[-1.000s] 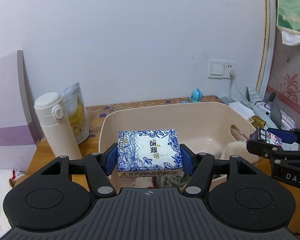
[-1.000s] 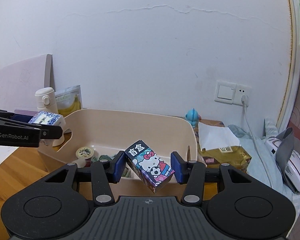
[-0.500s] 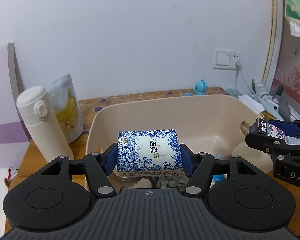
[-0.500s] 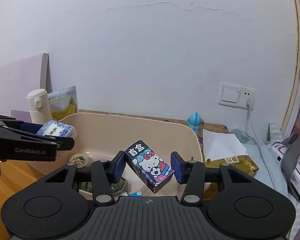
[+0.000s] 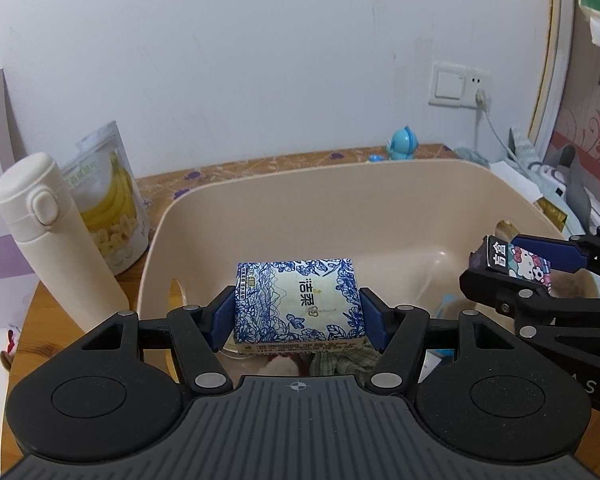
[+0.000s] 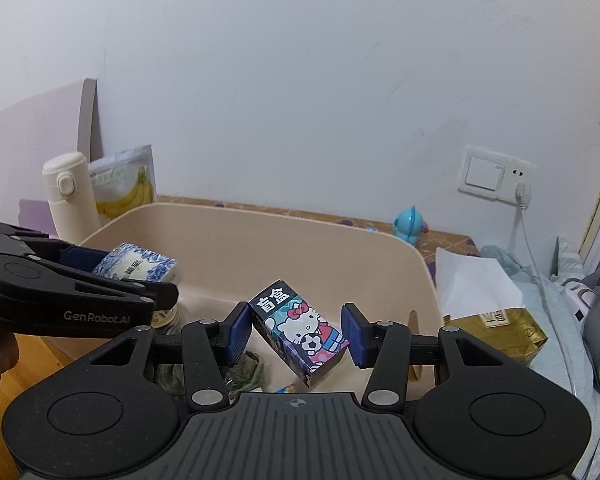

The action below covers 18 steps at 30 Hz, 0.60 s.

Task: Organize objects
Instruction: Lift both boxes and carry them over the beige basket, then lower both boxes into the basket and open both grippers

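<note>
Your beige bin (image 5: 380,200) sits on the wooden table (image 5: 56,344); inside lie a green checked cloth (image 5: 336,362), a small round-lidded cup (image 6: 165,316) and other items too hidden to identify. Your left gripper (image 5: 299,316) is clamped on the blue-and-white tissue pack (image 5: 299,300), held level above the bin's near-left part, long axis running across between the pads. Your right gripper (image 6: 298,330) pinches the Hello Kitty box (image 6: 298,330) above the bin, tilted, long axis slanting down toward the right.
</note>
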Available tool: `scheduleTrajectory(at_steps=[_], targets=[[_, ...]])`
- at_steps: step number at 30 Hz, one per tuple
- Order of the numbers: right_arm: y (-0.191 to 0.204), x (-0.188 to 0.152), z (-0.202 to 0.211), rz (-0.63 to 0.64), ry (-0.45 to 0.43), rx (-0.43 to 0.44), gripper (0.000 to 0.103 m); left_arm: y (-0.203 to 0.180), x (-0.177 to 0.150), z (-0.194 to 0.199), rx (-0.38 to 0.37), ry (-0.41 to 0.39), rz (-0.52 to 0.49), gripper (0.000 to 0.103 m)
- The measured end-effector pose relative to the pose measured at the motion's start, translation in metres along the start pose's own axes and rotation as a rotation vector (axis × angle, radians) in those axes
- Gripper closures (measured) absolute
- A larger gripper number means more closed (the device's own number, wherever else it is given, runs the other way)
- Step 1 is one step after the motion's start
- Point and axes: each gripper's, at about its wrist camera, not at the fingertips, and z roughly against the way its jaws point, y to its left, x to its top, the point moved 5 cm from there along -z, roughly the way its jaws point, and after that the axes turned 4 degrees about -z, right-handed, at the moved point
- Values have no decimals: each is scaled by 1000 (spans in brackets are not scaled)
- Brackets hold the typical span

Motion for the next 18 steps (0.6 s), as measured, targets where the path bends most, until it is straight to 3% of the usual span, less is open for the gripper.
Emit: scheduleTrajectory(at_steps=[7,18], targets=[[2,-5,-12,8,50,-1,57,4,-6,-21,-42,97,42,38],[1,-14,-22,25,112,-5,57,5,-2,-26,-46,128,45,38]])
